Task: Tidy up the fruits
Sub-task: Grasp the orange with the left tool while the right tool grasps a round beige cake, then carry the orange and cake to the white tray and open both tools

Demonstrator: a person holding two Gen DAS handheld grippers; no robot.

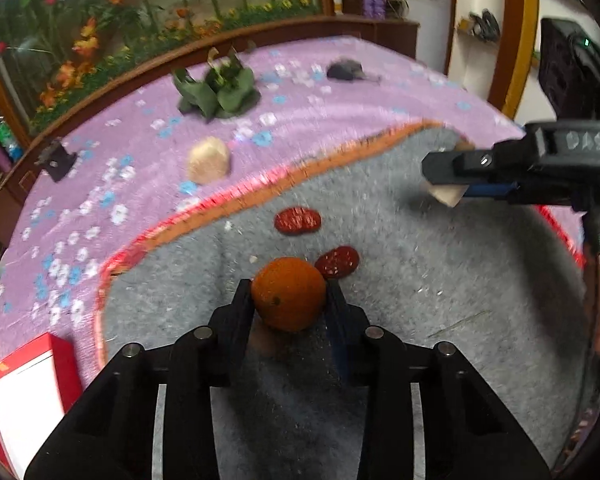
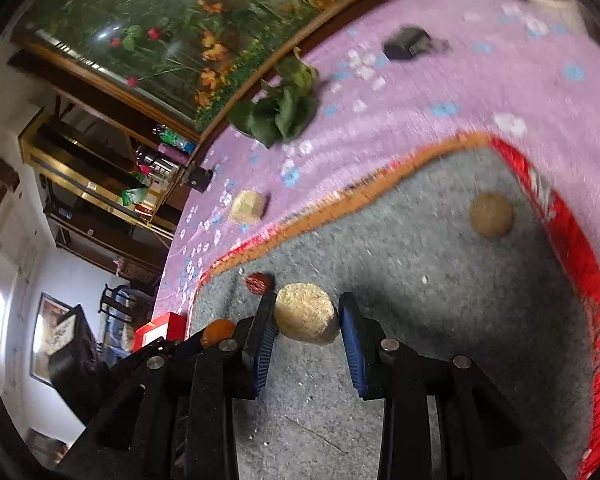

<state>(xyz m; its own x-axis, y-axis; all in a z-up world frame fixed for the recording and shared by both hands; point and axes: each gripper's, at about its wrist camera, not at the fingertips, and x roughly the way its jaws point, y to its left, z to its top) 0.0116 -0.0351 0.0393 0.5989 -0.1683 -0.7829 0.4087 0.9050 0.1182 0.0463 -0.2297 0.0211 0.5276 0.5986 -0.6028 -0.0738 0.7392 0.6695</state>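
Note:
My left gripper [image 1: 289,300] is shut on an orange [image 1: 288,298] and holds it over the grey felt mat [image 1: 420,280]. Two red dates [image 1: 298,220] [image 1: 337,262] lie on the mat just beyond it. My right gripper [image 2: 306,316] is shut on a pale beige block [image 2: 306,314] above the mat; it also shows in the left wrist view [image 1: 444,184] at the right. A round tan fruit [image 2: 491,214] lies on the mat at the far right. One date [image 2: 259,282] and the orange [image 2: 218,331] show left of the right gripper.
The mat has an orange and red border [image 1: 260,196] and lies on a purple flowered cloth [image 1: 100,200]. On the cloth lie another beige block [image 1: 209,160], a leafy green bunch [image 1: 220,92], a dark object [image 1: 346,70] and a small black clip [image 1: 56,159]. A red-and-white box [image 1: 24,392] stands at the left.

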